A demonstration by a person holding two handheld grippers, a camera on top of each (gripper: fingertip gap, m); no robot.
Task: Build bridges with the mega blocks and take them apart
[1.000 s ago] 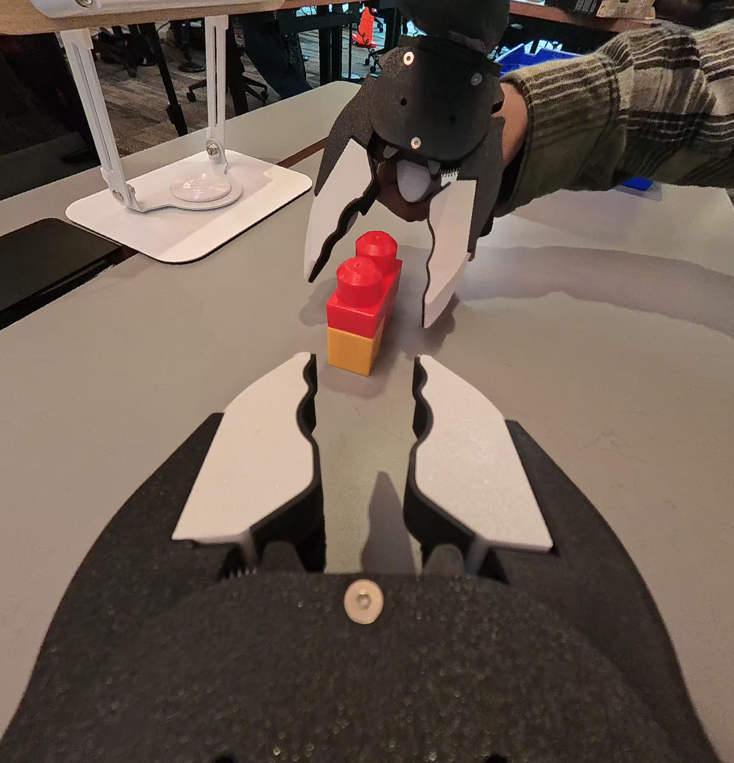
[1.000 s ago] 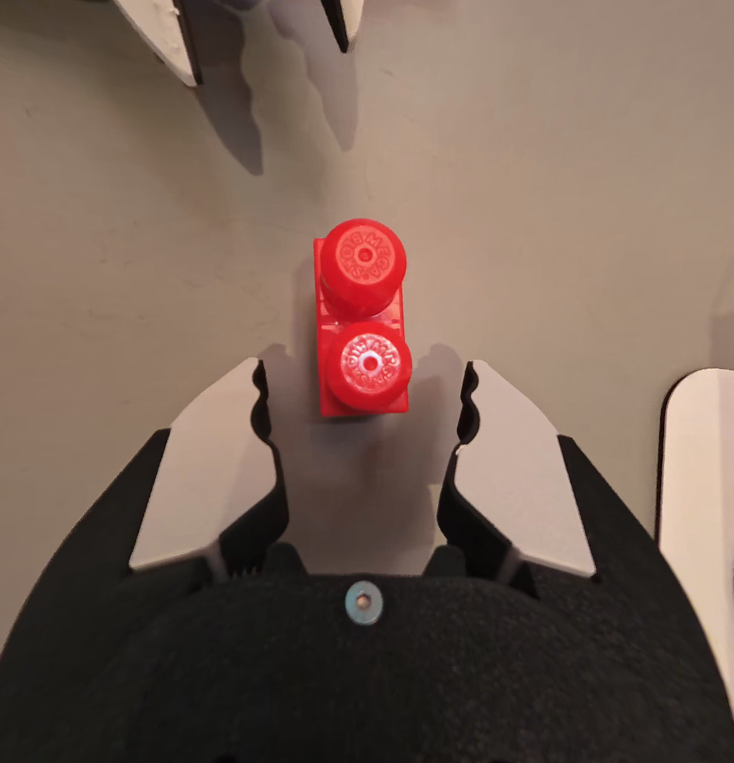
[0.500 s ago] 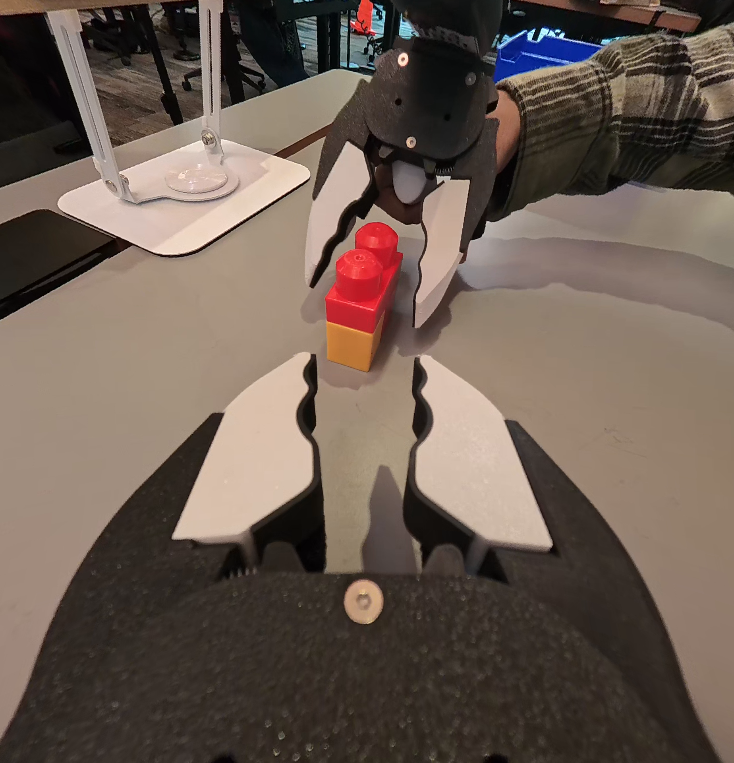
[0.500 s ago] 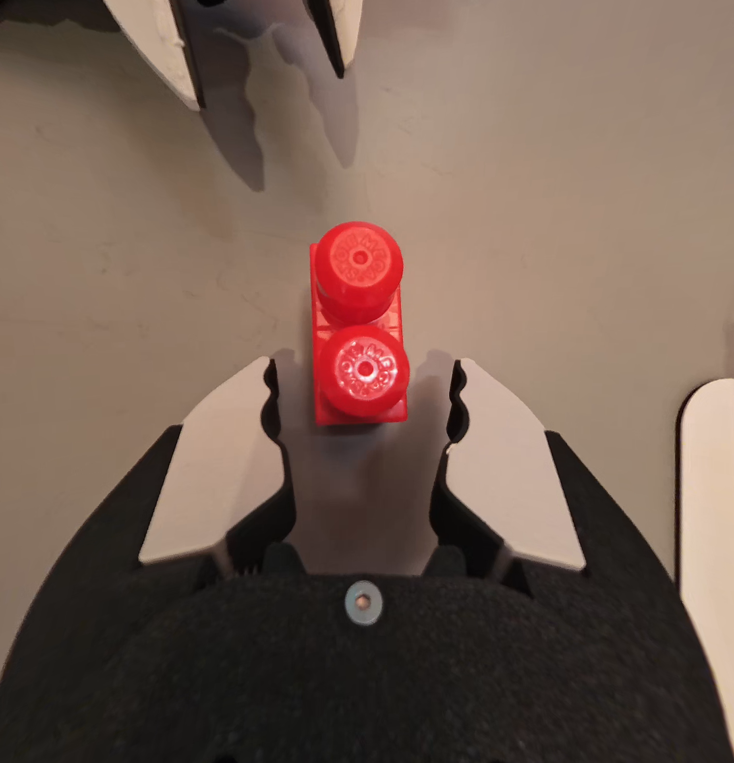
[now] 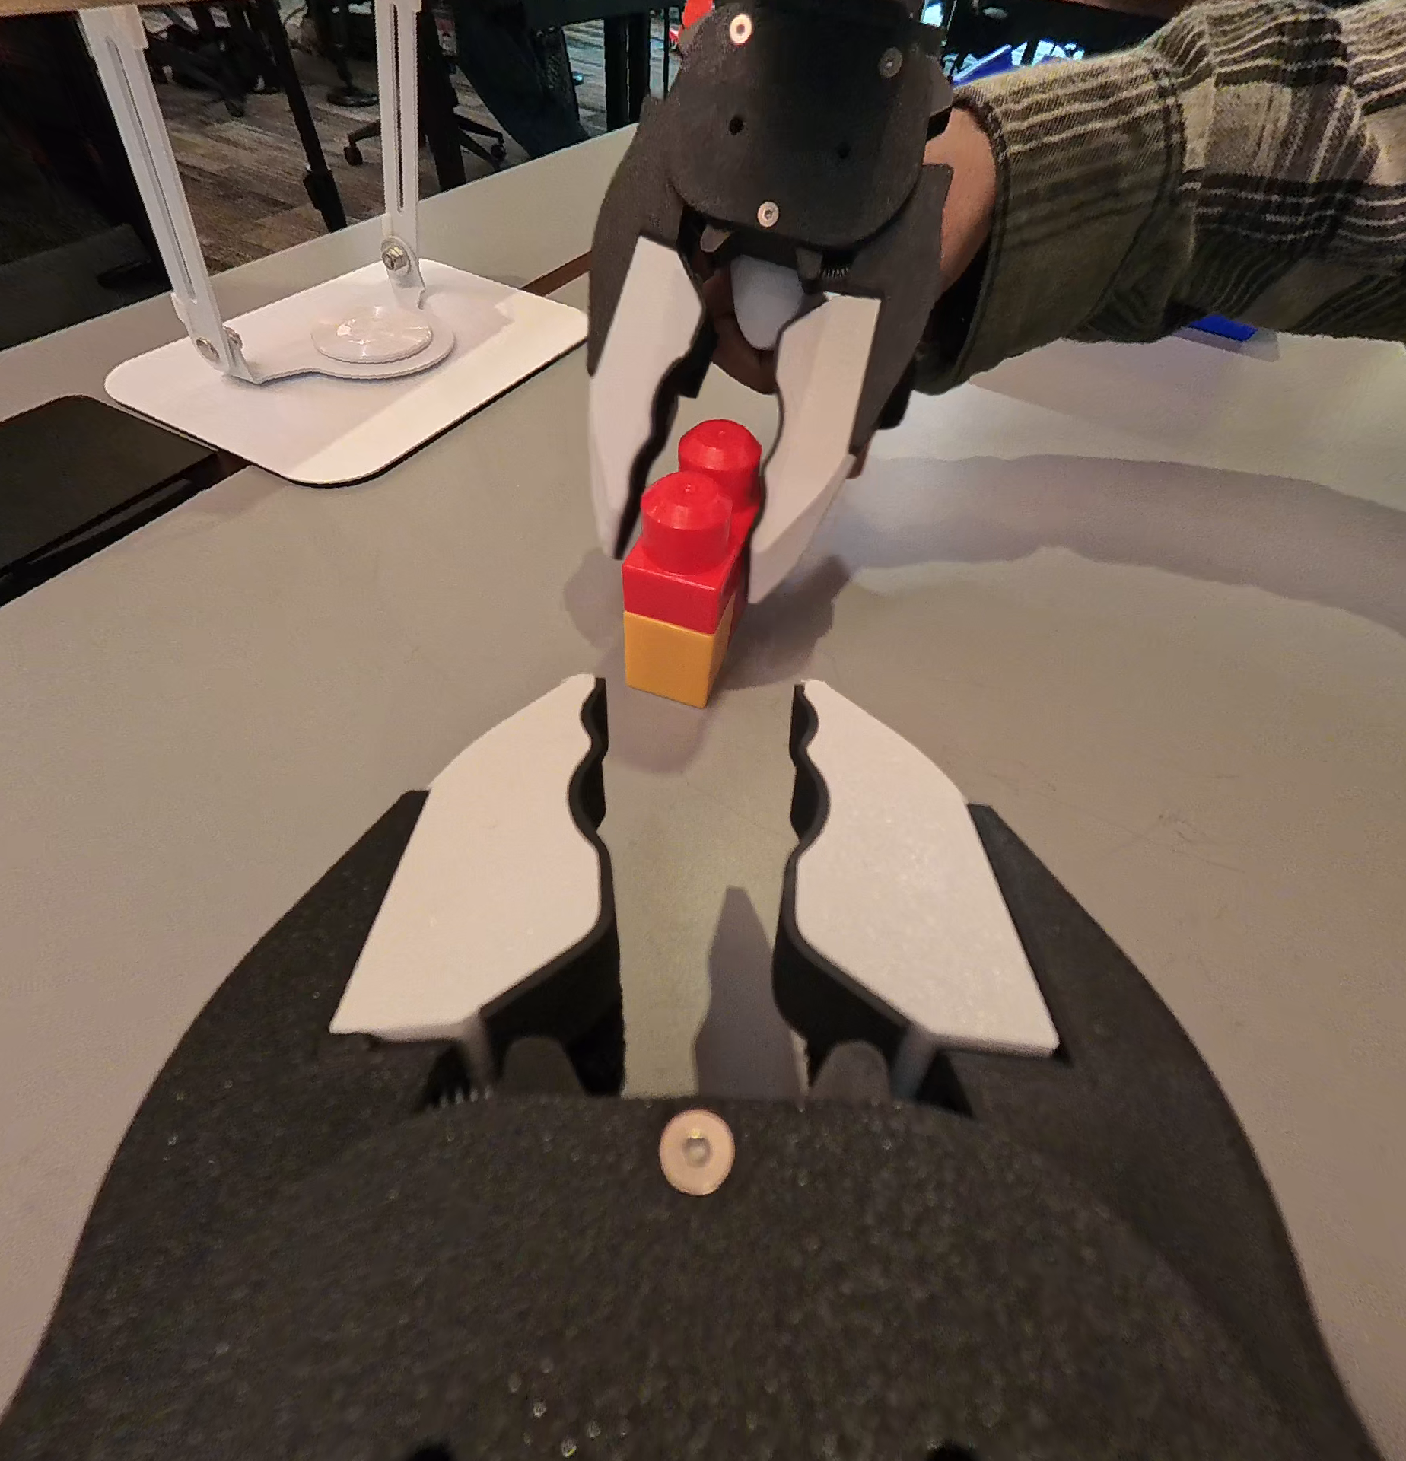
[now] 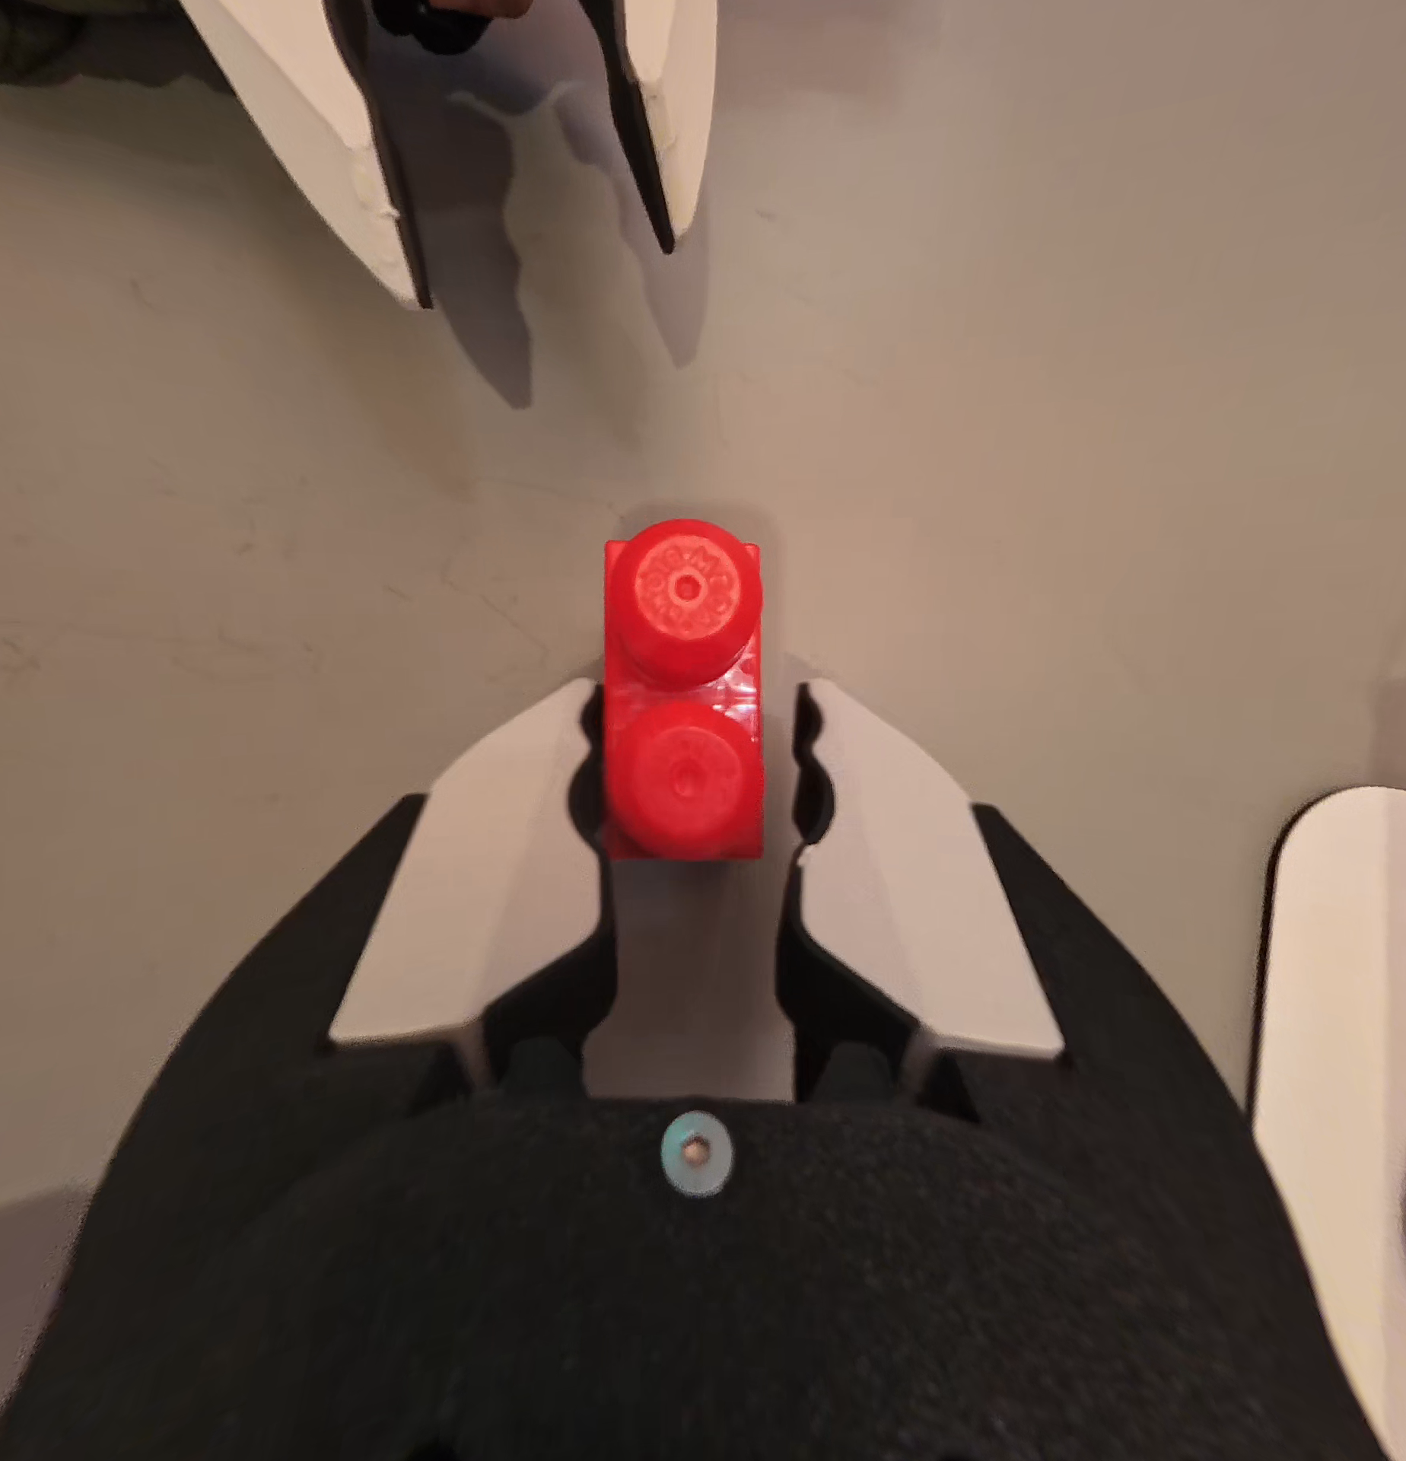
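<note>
A red two-stud block [image 5: 688,569] sits on a yellow block [image 5: 672,660] on the grey table [image 5: 289,711]. My right gripper [image 6: 696,696] points down over the stack, with its fingers on either side of the red block [image 6: 684,696]. Its left pad is at the block's side and a narrow gap shows at its right pad [image 6: 810,759], so it is open. It also shows in the left wrist view [image 5: 688,553]. My left gripper [image 5: 696,688] is open and empty, low on the table, with its tips just short of the yellow block. It also shows in the right wrist view [image 6: 542,269].
A white stand with a flat base [image 5: 352,395] stands at the back left and shows at the right edge of the right wrist view [image 6: 1356,1028]. A black pad [image 5: 67,466] lies at the far left. A person's plaid sleeve [image 5: 1198,198] reaches in from the right. A small blue piece [image 5: 1221,328] lies behind it. There is about 9 cm between the tips of the two grippers.
My right gripper has come down over the stack and its jaws have narrowed around the red block. My left gripper has kept its opening and has barely moved.
</note>
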